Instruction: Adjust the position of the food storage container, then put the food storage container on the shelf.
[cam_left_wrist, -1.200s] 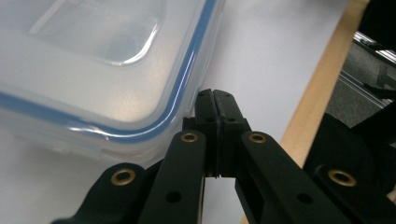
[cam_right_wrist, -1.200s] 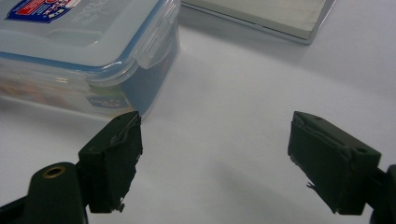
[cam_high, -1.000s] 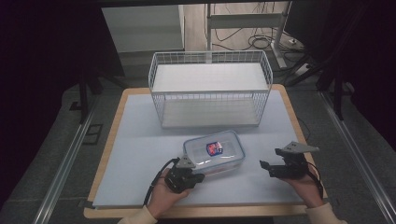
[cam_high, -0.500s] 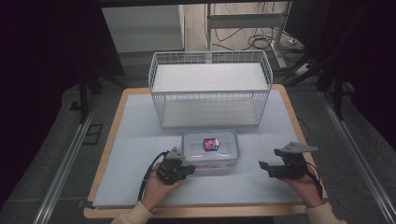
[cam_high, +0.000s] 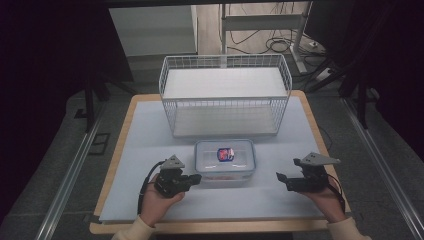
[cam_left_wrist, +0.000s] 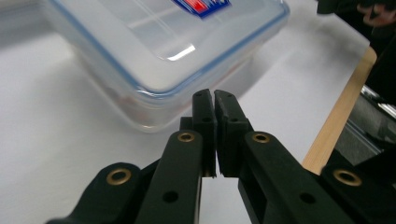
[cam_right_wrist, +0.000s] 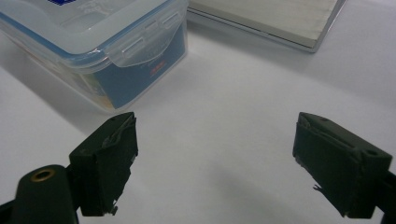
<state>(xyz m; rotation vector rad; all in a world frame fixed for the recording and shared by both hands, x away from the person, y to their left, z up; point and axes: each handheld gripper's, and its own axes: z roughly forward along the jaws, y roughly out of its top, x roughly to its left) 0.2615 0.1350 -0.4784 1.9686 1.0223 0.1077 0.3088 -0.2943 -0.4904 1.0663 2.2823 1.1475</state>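
Observation:
A clear lidded container with a blue seal and a red-and-blue label lies on the white mat, just in front of the wire basket. My left gripper is at the container's front left corner, shut with nothing in it. In the left gripper view its tips are pressed together right by the container wall. My right gripper hovers to the right of the container, apart from it. Its jaws have just been opening, and they stand wide over bare mat with the container's latch side ahead on the left.
The white mat covers a table with a wooden rim. The white wire basket stands at the back centre, and its pale floor board lies ahead of the right gripper. Metal rails and dark floor flank the table.
The container lay skewed a second ago and now sits square to the table edge. My left gripper has drawn back to the left from it. The right hand has stayed where it was.

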